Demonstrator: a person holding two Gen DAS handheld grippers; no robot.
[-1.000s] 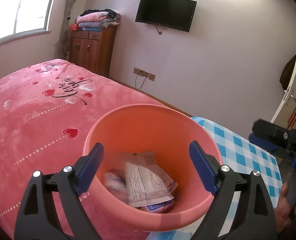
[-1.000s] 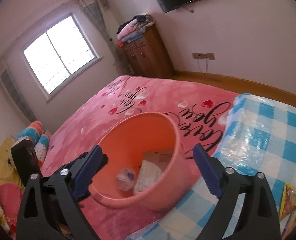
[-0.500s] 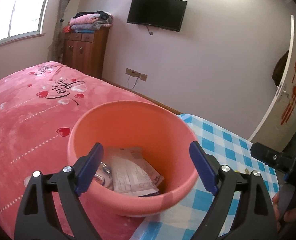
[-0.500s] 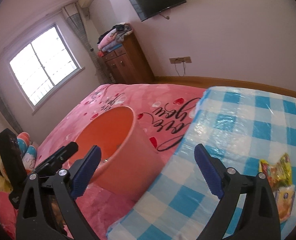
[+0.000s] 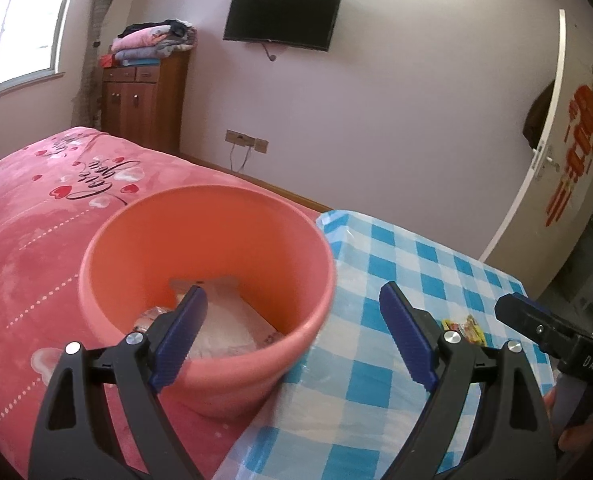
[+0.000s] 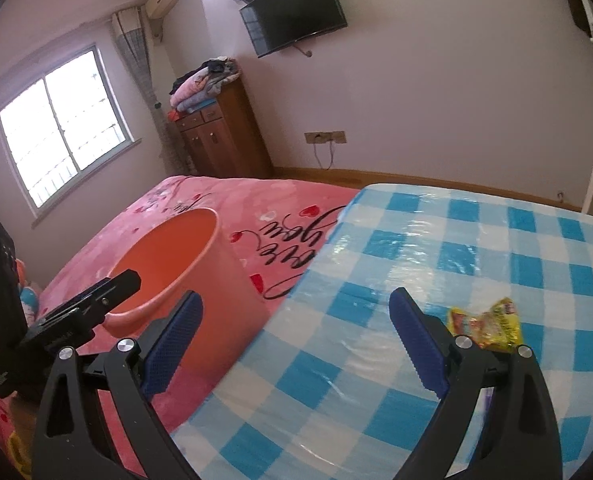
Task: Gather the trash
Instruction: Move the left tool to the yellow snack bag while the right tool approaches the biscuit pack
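left wrist: looks forward and down, close over the orange bucket [image 5: 208,280] on the pink bed [image 5: 28,240] | right wrist: further right, over the checked cloth [image 6: 436,280] | shared: bucket, bed, cloth, wall TV [image 5: 282,17]

From my right gripper [image 6: 294,334] the blue checked cloth [image 6: 476,248] lies bare up to the yellow wrapper [image 6: 486,326], while the orange bucket [image 6: 200,276] and left gripper [image 5: 292,334] crowd the left side.
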